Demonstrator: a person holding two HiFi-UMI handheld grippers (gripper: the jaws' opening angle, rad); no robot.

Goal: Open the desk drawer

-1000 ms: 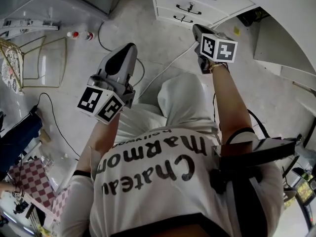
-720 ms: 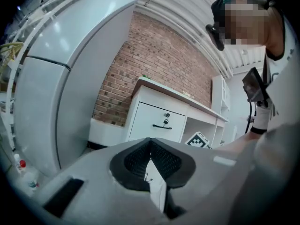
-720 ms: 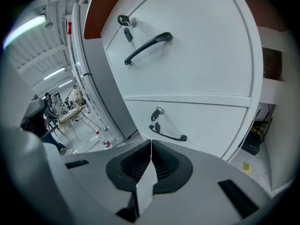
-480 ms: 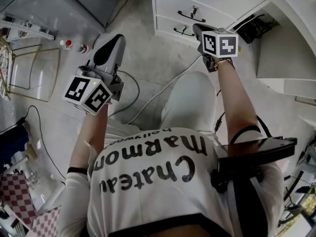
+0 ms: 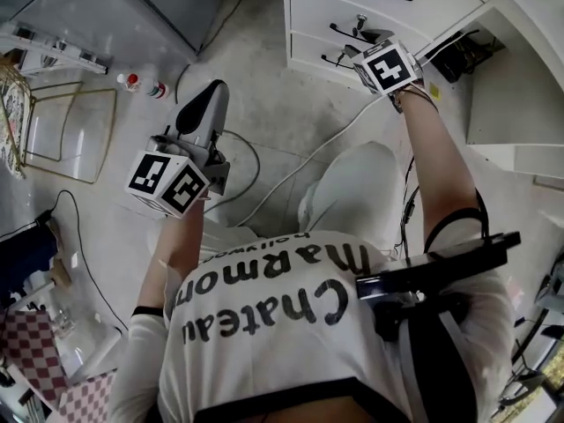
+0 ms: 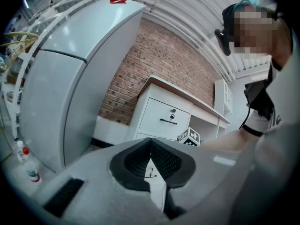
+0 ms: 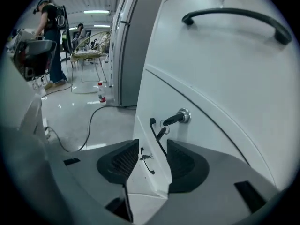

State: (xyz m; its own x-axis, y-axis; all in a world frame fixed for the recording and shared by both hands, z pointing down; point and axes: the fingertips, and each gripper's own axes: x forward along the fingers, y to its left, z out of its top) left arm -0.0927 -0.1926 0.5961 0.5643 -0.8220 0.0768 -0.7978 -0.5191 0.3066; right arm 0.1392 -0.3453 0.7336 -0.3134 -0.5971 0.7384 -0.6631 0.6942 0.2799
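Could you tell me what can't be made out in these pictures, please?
- Right gripper view: the right tool's jaws have just been opening; whether the drawer handle already lies between them is unclear, a jaw covers its lower end.
- Left gripper view: the shut left tool hides the desk below its top drawer.
- Head view: the marker cube covers the right tool's jaws; the bottles' labels are too small.

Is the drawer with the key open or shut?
Shut: the drawer front lies flush with the drawer above, only a thin seam between them.
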